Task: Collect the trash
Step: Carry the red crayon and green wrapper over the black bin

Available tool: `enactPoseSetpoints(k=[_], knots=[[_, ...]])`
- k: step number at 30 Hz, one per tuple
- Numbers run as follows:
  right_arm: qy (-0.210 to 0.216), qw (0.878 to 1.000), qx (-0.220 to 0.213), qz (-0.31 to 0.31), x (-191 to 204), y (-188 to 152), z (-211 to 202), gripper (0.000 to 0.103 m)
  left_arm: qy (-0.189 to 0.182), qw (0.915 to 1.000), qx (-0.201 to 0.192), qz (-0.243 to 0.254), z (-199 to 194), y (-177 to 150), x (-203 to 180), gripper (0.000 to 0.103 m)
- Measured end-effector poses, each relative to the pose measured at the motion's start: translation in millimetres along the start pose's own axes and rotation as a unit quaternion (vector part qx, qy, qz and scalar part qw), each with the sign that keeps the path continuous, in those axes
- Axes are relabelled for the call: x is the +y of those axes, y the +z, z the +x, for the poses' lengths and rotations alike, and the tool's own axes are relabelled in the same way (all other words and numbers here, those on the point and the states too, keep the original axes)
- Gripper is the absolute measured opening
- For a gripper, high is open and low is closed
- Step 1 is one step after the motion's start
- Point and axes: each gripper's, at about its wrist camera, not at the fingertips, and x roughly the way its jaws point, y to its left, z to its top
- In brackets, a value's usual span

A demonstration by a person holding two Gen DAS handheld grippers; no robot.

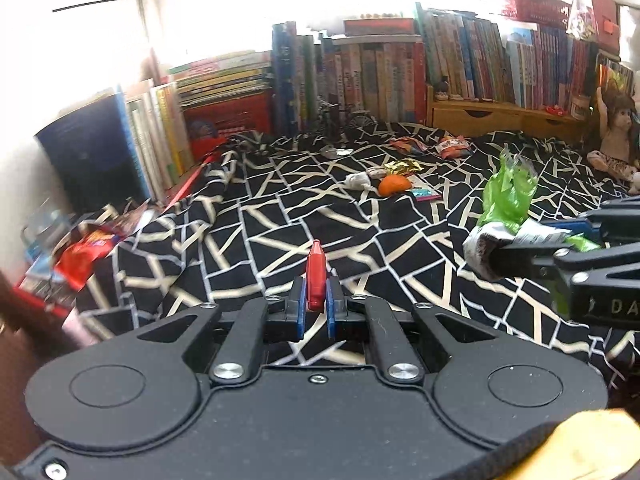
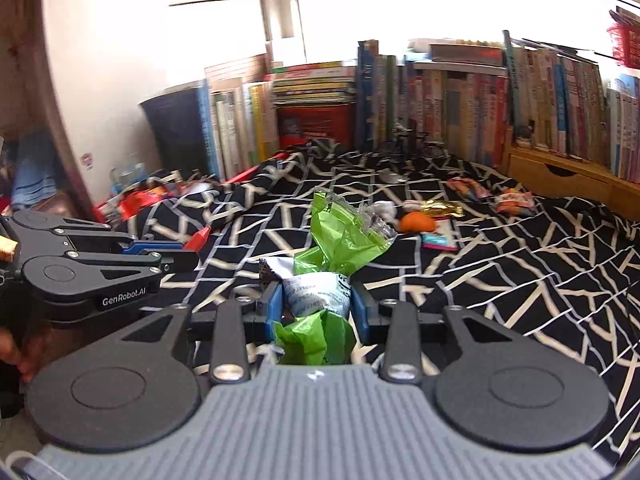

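The left gripper [image 1: 316,308] is clenched on a small red wrapper [image 1: 315,276]. The right gripper [image 2: 318,304] grasps a green and white wrapper [image 2: 340,240]. Both hang above a black cloth with pale lines [image 1: 280,216]. Ahead of the claws more trash lies on the cloth: an orange peel [image 1: 393,184], a gold wrapper [image 1: 402,167] and a white crumpled paper [image 1: 357,179]. Behind them a row of books [image 1: 380,76] stands under a bright window [image 2: 440,12].

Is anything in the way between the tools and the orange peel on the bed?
Nothing lies between them on the patterned cloth. But both tools are full: the left tool is shut on a red wrapper, and the right tool grips a green-and-white wrapper. The orange peel sits farther back among other scraps.
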Motion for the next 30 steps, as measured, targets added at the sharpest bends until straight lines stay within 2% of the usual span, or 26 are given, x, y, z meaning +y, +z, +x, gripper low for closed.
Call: enactPoseSetpoints(k=[6, 12, 23, 30], knots=[[0.027, 0.999, 0.012, -0.017, 34, -19, -13, 0.042, 0.01, 0.9999, 0.005, 0.001, -37, -32, 17, 0.009], [0.054, 0.997, 0.032, -0.045, 68, -39, -19, 0.042, 0.017, 0.9995, 0.024, -0.009, -54, -67, 31, 0.009], [0.098, 0.984, 0.101, -0.11, 118, -79, 5, 0.042, 0.035, 0.995, 0.087, -0.035, -46, -133, 51, 0.009], [0.113, 0.975, 0.139, -0.133, 131, -93, 32, 0.042, 0.04, 0.9897, 0.118, -0.071, -34, -156, 69, 0.009]])
